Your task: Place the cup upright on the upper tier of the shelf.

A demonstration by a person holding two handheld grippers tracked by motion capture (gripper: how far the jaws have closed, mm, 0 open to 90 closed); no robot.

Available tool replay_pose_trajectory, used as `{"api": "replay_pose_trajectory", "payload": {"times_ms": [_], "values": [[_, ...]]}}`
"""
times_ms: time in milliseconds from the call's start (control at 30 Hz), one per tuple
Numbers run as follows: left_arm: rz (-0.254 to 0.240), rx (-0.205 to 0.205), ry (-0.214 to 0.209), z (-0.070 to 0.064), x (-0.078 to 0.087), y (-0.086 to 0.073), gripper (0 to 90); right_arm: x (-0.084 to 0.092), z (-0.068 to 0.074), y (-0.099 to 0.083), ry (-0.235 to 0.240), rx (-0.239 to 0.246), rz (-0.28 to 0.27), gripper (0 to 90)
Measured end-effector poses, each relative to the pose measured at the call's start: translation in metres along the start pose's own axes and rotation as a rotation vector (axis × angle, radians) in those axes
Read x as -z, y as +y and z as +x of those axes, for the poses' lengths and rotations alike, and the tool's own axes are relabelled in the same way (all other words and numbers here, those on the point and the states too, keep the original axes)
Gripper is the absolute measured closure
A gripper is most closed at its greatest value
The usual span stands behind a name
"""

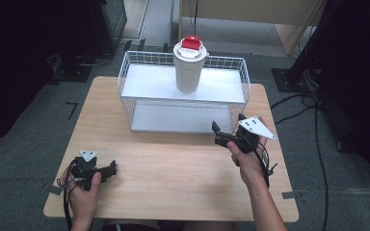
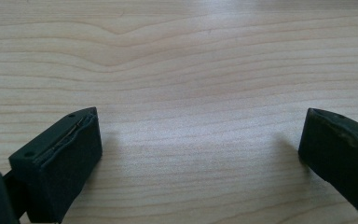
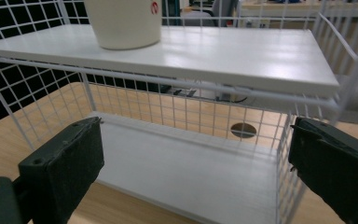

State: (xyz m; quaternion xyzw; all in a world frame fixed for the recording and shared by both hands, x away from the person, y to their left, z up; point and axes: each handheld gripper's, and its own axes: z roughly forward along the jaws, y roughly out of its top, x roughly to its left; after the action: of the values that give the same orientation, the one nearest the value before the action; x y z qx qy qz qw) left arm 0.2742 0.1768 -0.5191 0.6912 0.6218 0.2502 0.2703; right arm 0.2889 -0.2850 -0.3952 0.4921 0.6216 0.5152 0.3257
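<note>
A: Right gripper (image 1: 227, 130) is hovering just in front of the white wire rack (image 1: 125, 82), jaws standing wide apart, nothing between them; left gripper (image 1: 107, 169) is sitting low over the wooden table (image 1: 173, 168) near its front left corner, well apart from the rack, jaws also spread wide and gripping nothing.

B: And the thing being worked on?

A: Cream tumbler (image 1: 189, 67) with a white lid and red flip cap (image 1: 191, 42); it is standing upright on the rack's top shelf (image 3: 242, 56), roughly centred, a bit toward the back; the lower shelf (image 3: 191, 172) is lying bare; in the right gripper view the tumbler's base (image 3: 123, 23) is showing at upper left, so the gripper is aiming below and to the side of it.

B: Step in hand, as you are judging it?

A: Looks like the right gripper is reaching for the tumbler; not yet touching it; early stage, I'd say.

B: Doing it well means what?

A: Raising the gripper above the shelf edge and the front wire before going forward; centring the jaws on the cup body under the lid, not on the cap; keeping the jaws level so the cup is not tipping; closing gently, since the wall is looking smooth and tapered; lifting straight up to clear the rack's wire sides; left gripper staying clear.
</note>
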Motion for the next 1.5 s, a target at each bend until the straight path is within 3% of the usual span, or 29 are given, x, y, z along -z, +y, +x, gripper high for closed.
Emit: {"api": "replay_pose_trajectory", "payload": {"times_ms": [867, 1300, 1500], "values": [[0.001, -0.003, 0.0, 0.0, 0.0, 0.0, 0.0, 0.041, -0.045, -0.071, -0.103, -0.053, 0.095, 3.4], [0.001, -0.002, 0.0, 0.0, 0.0, 0.0, 0.0, 0.057, -0.062, -0.099, -0.139, -0.076, 0.145, 3.4], [0.001, -0.002, 0.0, 0.0, 0.0, 0.0, 0.0, 0.067, -0.077, -0.111, -0.175, -0.095, 0.172, 3.4]]}}
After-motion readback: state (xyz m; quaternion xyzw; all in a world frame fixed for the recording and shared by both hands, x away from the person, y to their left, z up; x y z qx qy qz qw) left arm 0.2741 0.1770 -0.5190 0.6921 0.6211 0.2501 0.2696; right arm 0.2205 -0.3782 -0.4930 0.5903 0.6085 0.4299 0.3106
